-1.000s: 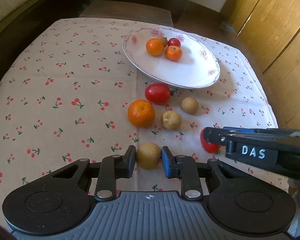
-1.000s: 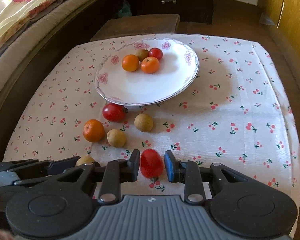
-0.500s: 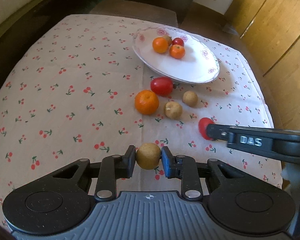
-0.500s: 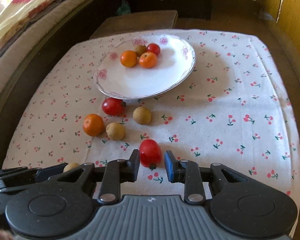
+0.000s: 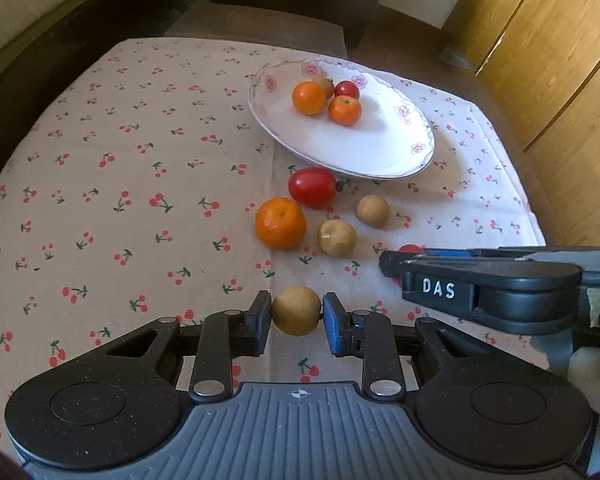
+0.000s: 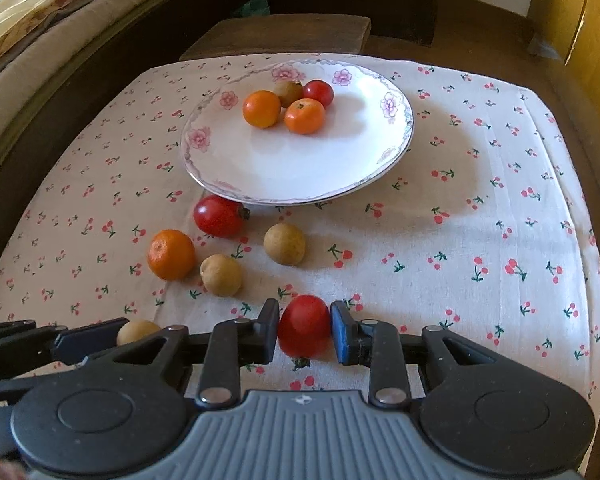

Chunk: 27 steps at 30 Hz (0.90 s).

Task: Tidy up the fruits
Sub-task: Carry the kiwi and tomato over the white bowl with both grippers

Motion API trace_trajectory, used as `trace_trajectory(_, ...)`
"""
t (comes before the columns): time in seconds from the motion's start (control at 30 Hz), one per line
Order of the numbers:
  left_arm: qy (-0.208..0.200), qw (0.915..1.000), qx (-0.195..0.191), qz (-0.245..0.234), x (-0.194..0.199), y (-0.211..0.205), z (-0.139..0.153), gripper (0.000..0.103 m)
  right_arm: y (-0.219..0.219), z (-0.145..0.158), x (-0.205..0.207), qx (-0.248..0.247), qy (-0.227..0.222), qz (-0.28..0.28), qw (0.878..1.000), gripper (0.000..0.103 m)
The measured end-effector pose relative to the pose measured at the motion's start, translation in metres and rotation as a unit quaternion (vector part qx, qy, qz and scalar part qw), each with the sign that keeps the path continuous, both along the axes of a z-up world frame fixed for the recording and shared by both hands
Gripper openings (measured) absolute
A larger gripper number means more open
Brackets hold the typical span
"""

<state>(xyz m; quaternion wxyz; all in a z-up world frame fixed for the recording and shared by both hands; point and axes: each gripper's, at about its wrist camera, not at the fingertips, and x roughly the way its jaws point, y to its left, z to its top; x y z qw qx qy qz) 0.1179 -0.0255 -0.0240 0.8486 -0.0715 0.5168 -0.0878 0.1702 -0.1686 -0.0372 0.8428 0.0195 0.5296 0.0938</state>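
Both cameras are sitting just behind their own tongs and looking forward and steeply down at the table. The left wrist view is looking past the left gripper, with the right gripper reaching in from its right side. The right wrist view is looking past the right gripper, with the left gripper showing low at its left. Both views are sharing the plate beyond the tongs and the cherry-print tablecloth.

Sunlight is falling from the right, brightening the plate and tablecloth; edges are bending and darkening, corners perhaps slightly blurring.
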Motion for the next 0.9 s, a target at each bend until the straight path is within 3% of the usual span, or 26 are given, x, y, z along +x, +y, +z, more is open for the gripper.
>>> trace_trajectory(0.4,-0.011,0.9999,0.011,-0.003,-0.004,-0.004,0.006,0.036,-0.012,0.023,-0.023,-0.007,-0.017,-0.006,1.000,0.029)
trace_trajectory(0.63,-0.006,0.9999,0.009,0.000,0.006,-0.013,-0.004,0.044,-0.017,0.029,-0.027,-0.001,-0.023,-0.005,1.000,0.029)
trace_trajectory(0.9,0.000,0.9996,0.027,-0.008,0.006,-0.022,-0.014,0.038,-0.027,0.029,-0.027,0.005,-0.026,-0.013,1.000,0.029)
